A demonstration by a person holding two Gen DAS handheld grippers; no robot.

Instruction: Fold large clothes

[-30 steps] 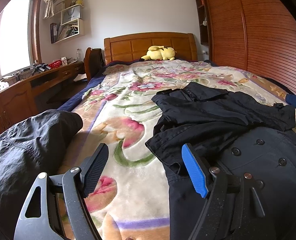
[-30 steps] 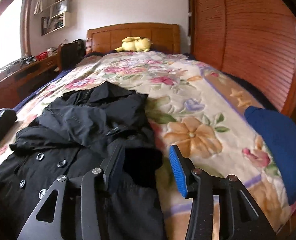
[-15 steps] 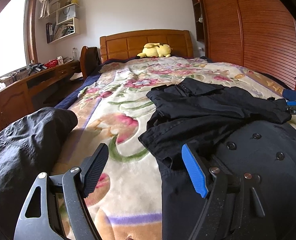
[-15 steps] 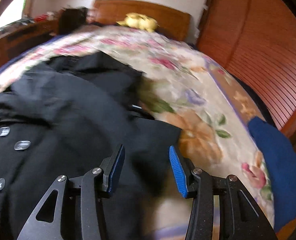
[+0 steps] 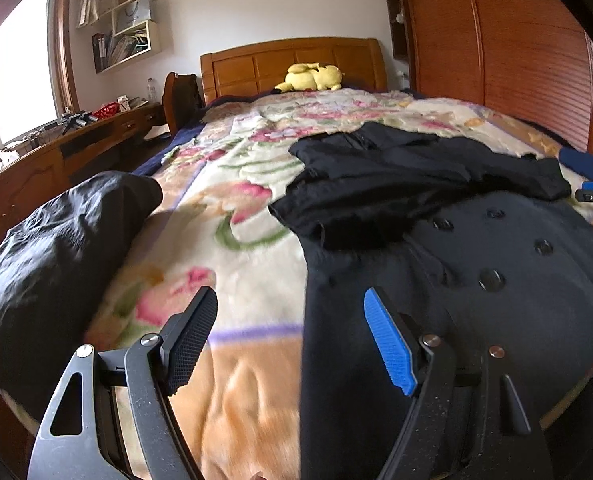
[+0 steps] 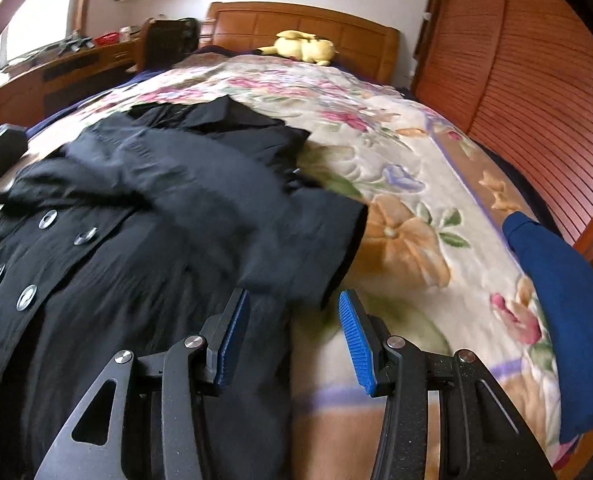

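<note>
Covering most of the bed, a floral blanket point(image 5: 224, 208) runs from the near edge to the far wooden headboard point(image 5: 292, 64). Black coat point(image 5: 476, 280) lies flat on the blanket, right of centre in the left wrist view, buttons up, collar end far, hem end near; its upper part is bunched in folds. Second dark garment point(image 5: 56, 240) sits heaped at the near left edge, apart from the coat. Blue garment point(image 6: 564, 304) lies at the right edge of the bed. Yellow plush toy point(image 5: 312, 77) rests against the headboard.

Left gripper point(image 5: 290, 340): jaws wide apart, holding nothing, straddling the coat's left edge near the hem. Right gripper point(image 6: 294, 340): jaws moderately apart, holding nothing, straddling the coat's right edge just below the sleeve cuff point(image 6: 328, 248). Contact with the cloth cannot be told in either view.
</note>
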